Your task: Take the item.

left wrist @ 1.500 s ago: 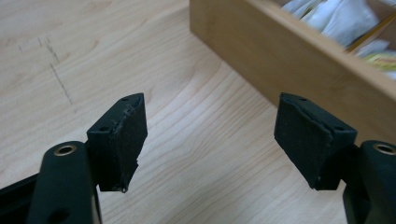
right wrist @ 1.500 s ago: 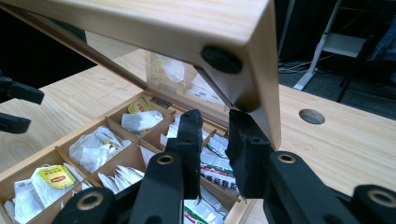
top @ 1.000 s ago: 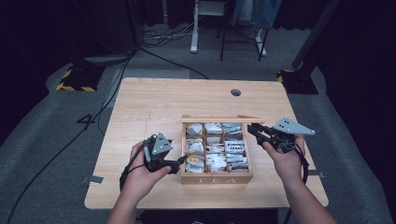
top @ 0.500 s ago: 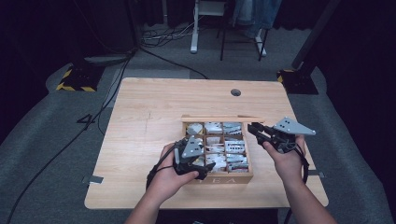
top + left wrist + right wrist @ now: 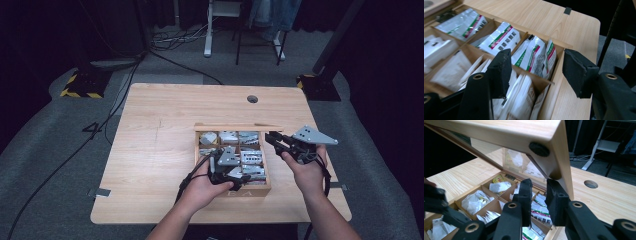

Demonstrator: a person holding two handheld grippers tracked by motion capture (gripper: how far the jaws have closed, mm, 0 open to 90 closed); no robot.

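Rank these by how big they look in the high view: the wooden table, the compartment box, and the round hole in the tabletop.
1. wooden table, by far the largest.
2. compartment box, covering a small part of the tabletop.
3. round hole, the smallest; it lies farther from the camera, but is plainly tiny anyway.

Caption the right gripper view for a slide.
Right hand-held gripper clamps the raised wooden lid open above a compartmented tea box of sachets.
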